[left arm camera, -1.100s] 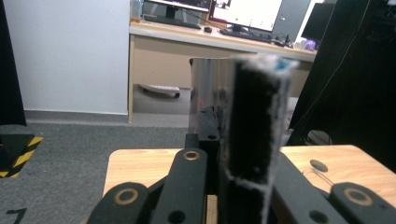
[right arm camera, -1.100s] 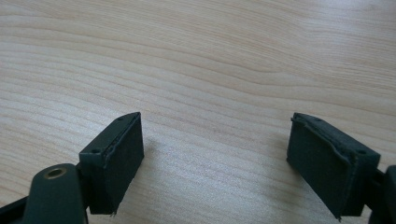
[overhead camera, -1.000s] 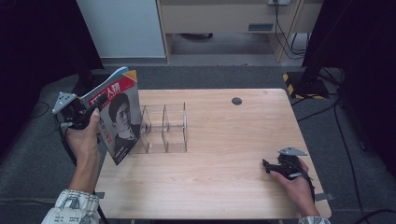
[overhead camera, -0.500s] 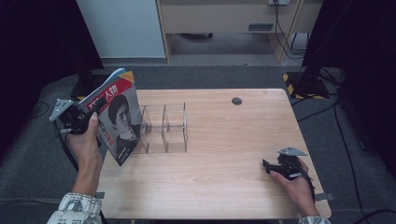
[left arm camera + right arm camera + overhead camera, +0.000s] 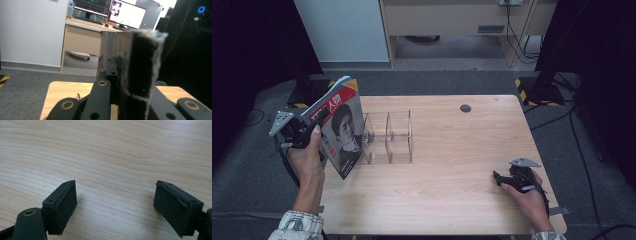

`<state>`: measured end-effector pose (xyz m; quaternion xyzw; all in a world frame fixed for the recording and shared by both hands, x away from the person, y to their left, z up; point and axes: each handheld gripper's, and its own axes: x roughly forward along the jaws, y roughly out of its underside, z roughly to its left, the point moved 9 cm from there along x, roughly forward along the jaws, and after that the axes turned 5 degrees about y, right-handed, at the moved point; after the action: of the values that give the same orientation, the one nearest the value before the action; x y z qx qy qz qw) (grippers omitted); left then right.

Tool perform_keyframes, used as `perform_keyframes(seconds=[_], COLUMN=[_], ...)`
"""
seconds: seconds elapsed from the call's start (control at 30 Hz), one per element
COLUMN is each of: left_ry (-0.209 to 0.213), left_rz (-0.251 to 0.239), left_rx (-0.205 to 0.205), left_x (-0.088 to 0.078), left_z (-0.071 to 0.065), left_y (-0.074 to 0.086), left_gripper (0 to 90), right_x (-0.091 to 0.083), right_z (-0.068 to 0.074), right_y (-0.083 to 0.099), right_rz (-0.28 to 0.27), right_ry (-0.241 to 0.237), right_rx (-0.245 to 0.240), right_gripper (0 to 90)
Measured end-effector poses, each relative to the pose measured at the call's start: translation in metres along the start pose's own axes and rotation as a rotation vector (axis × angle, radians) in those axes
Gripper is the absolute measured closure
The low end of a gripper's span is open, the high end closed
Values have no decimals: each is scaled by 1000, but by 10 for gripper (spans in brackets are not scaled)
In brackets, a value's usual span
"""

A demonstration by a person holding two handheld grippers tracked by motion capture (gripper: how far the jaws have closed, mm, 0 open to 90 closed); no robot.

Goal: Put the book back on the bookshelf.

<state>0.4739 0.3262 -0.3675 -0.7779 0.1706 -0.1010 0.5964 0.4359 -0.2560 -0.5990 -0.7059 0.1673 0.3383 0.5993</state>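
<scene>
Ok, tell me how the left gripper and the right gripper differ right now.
The left gripper is shut on the magazine; the right gripper stands open with nothing between its jaws. The left gripper is raised at the table's left edge beside the clear divider rack; the right gripper rests low on the tabletop near its right corner. Both are black, hand-held and two-jawed.

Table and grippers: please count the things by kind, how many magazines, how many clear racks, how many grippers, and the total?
Magazine, clamped in the left gripper at the table's left edge: 1
Clear rack with dividers, standing on the table: 1
Grippers, the left one and the right gripper resting with open jaws: 2
Total: 4
</scene>
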Motion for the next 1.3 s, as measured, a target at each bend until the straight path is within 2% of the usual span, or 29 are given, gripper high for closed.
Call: perform_keyframes(seconds=[0.37, 0.77, 1.0, 1.3], left_ry=[-33, -45, -42, -43], left_rz=[-56, -69, -71, -76], left_rx=[-11, -40, -32, -42], left_x=[-8, -12, -13, -14], left_z=[4, 14, 12, 12], left_y=[2, 15, 17, 20], left_gripper=[863, 862, 860, 852], right_x=[0, 0, 0, 0], right_z=[0, 0, 0, 0], right_y=[0, 0, 0, 0], right_rz=[-1, -3, -3, -3], right_ry=[2, -1, -1, -1], right_rx=[1, 0, 0, 0], right_gripper=[188, 188, 188, 188])
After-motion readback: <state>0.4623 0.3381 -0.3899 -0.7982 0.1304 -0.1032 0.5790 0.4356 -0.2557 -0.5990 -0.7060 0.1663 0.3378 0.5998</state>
